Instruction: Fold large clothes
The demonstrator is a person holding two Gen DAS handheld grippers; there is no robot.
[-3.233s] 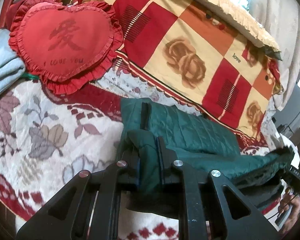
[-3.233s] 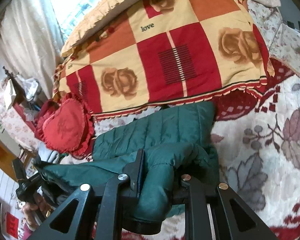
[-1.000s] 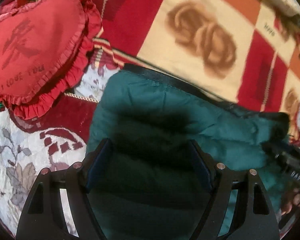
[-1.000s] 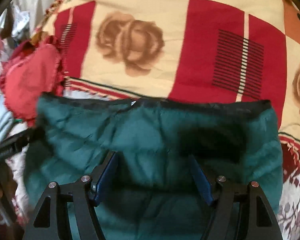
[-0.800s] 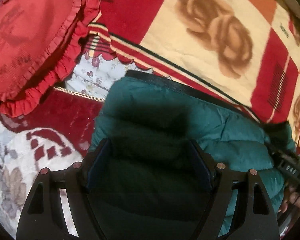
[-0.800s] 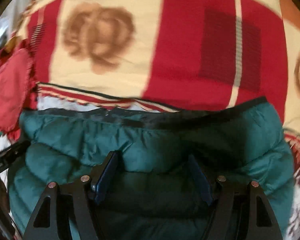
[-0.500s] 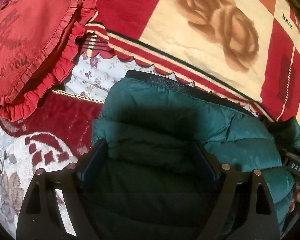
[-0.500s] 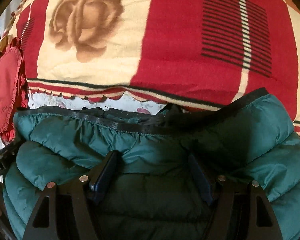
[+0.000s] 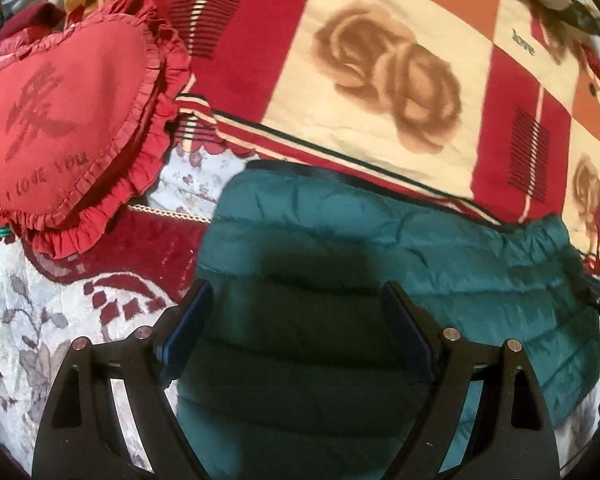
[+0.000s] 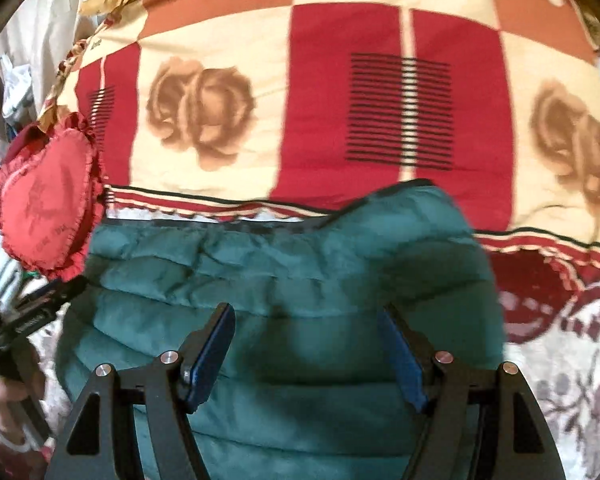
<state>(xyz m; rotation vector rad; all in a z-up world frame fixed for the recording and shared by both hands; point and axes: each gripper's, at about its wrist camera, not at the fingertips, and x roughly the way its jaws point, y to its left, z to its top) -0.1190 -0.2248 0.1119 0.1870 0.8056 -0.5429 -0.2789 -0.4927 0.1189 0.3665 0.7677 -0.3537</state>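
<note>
A dark green quilted puffer jacket (image 9: 380, 248) lies folded flat on the bed; it also shows in the right wrist view (image 10: 284, 264). My left gripper (image 9: 296, 320) is open and empty, its jaws spread wide just above the jacket's left part. My right gripper (image 10: 306, 344) is open and empty above the jacket's right part. The right gripper's tip shows at the right edge of the left wrist view (image 9: 598, 300). The left gripper and the hand holding it show at the left of the right wrist view (image 10: 32, 320).
A red, cream and orange checked quilt (image 9: 380, 60) with rose prints lies folded just beyond the jacket (image 10: 340, 92). A red heart-shaped ruffled cushion (image 9: 60, 128) sits to the left (image 10: 44, 208). The bed cover (image 9: 28, 320) is white with red and grey flowers.
Both grippers held jacket folds 3.2 s ago and have since let go. Over the last second both open grippers have drawn back a little from the folded jacket.
</note>
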